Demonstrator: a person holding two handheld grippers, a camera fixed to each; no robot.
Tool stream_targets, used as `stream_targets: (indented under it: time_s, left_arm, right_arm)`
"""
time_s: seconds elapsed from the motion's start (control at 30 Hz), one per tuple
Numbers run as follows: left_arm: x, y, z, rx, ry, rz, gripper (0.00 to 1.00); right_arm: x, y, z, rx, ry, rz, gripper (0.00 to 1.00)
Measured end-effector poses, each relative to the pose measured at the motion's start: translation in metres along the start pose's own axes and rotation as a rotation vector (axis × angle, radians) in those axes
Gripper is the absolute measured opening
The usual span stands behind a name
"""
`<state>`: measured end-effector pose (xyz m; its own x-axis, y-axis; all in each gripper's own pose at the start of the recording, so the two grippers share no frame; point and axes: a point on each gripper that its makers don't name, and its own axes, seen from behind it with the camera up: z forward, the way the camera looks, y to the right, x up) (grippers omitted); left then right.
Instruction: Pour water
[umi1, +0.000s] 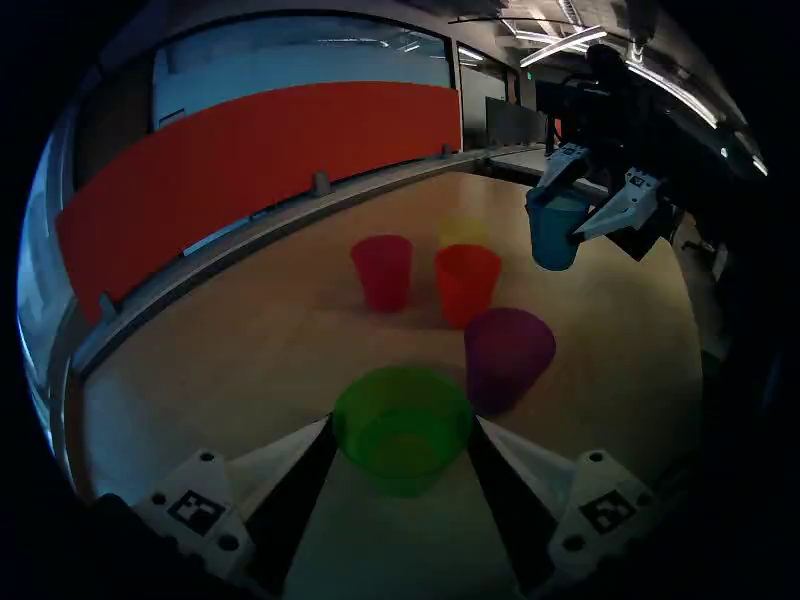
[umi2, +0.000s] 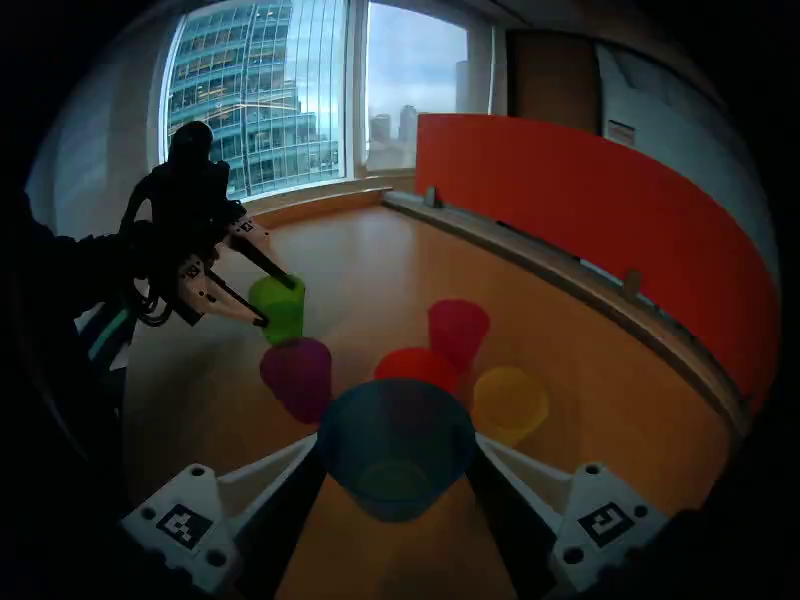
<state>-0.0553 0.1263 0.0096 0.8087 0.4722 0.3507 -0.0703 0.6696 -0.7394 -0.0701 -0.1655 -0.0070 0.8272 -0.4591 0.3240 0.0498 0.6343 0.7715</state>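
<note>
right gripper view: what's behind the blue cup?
Directly behind the blue cup is the orange cup: its top shows, its lower part is covered by the blue cup. Purple cup and yellow cup flank it; pink cup stands farther back.

In the left gripper view, the green cup (umi1: 402, 428) at six o'clock is smooth, translucent plastic with a faint gloss. On the left gripper (umi1: 402, 425) the fingers (umi1: 265, 462) are matt white plastic. The table (umi1: 250, 350) is smooth, satin wood. At ten o'clock, the red partition (umi1: 250, 170) looks matt.
</note>
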Motion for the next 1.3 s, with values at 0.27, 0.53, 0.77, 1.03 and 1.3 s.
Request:
stream_targets:
  time_s: [0.27,0.53,0.77,1.03,1.3]
  left_arm:
    - [-0.006,0.006,0.005,-0.023,-0.016,0.006,0.87]
    - [-0.013,0.009,0.009,-0.025,-0.024,0.013,0.87]
    - [-0.016,0.010,0.009,-0.027,-0.019,0.004,0.87]
    - [-0.021,0.010,0.004,-0.021,-0.012,-0.018,0.87]
    - [-0.025,0.009,0.002,-0.014,-0.009,-0.038,0.89]
  right_arm:
    - [-0.010,0.000,0.003,-0.002,-0.016,0.004,0.92]
    - [-0.013,0.000,0.005,-0.005,-0.019,0.009,0.92]
    - [-0.017,-0.001,0.006,-0.008,-0.025,0.013,0.91]
    - [-0.022,-0.003,0.006,-0.011,-0.033,0.012,0.92]
    - [-0.022,-0.006,0.007,-0.011,-0.031,0.018,0.92]
